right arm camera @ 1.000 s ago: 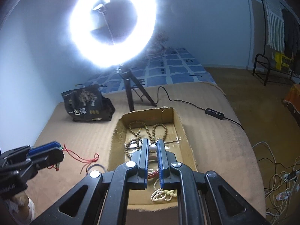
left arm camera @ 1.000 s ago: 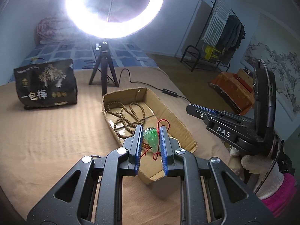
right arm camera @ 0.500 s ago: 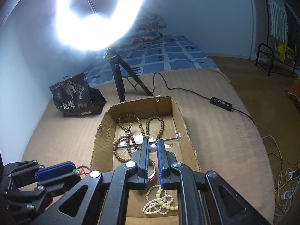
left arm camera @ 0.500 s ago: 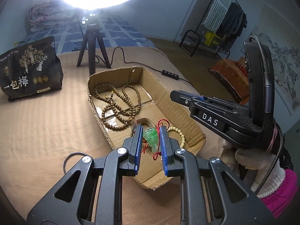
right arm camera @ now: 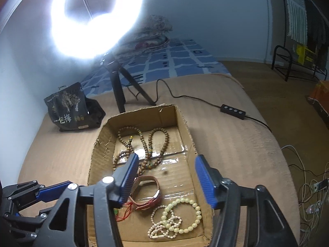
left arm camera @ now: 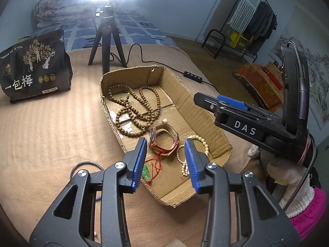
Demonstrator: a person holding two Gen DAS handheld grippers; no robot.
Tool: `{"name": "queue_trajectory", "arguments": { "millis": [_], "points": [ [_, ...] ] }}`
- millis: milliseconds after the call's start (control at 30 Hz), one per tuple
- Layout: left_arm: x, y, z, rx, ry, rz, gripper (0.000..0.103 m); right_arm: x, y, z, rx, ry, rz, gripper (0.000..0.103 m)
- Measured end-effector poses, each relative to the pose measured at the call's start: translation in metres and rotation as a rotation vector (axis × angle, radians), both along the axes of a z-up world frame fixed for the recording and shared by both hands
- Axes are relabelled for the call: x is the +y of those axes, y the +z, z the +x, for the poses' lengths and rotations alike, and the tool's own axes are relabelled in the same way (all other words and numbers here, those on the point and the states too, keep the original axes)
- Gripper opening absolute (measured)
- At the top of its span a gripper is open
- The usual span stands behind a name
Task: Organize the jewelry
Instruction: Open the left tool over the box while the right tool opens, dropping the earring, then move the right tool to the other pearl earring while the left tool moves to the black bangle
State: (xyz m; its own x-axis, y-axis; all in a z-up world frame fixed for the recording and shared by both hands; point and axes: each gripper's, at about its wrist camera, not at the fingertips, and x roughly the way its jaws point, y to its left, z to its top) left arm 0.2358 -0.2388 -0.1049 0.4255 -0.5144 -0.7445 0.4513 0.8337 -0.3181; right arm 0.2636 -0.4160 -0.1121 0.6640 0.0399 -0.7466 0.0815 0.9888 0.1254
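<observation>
Left wrist view first: the bed (left arm camera: pixel 51 135), under a tan ribbed cover, spreads out beneath and ahead of the fingers, and the cardboard box (left arm camera: pixel 207 123) sits on it directly below and beyond them. Inside the box, the brown bead necklace (left arm camera: pixel 135 111) lies farthest ahead of the left gripper (left arm camera: pixel 165 160), the watch with the pinkish strap (left arm camera: pixel 164 142) just past its fingertips, the cream bead bracelet (left arm camera: pixel 197 144) by its right finger, and the green pendant on a red cord (left arm camera: pixel 147 171) just inside its left finger, resting on the box floor. The left gripper's jaws have just been opening and stand moderately apart, holding nothing. The right gripper (right arm camera: pixel 168 175) has also just been opening; its jaws stand wide, empty, with a small pearl (right arm camera: pixel 164 172) lying loose on the box floor between and ahead of them. The risks, as I judge them: the round pearl may roll away, and the red cord could snag on the left finger when that gripper lifts, dragging the pendant back out.
</observation>
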Motion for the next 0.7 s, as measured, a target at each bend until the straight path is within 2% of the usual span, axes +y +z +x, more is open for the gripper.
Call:
{"name": "queue_trajectory", "arguments": {
  "millis": [400,600,700],
  "points": [
    [0.011,0.005,-0.004,-0.015,0.021,0.014,0.038,-0.004,0.005,-0.007,-0.002,-0.048,-0.011,0.077],
    [0.028,0.014,-0.011,-0.039,0.038,0.036,0.038,0.003,0.013,-0.015,-0.013,-0.051,-0.027,0.088],
    [0.042,0.020,-0.010,-0.048,0.063,0.036,0.043,0.007,0.020,-0.021,-0.023,-0.049,-0.028,0.091]
  ]
}}
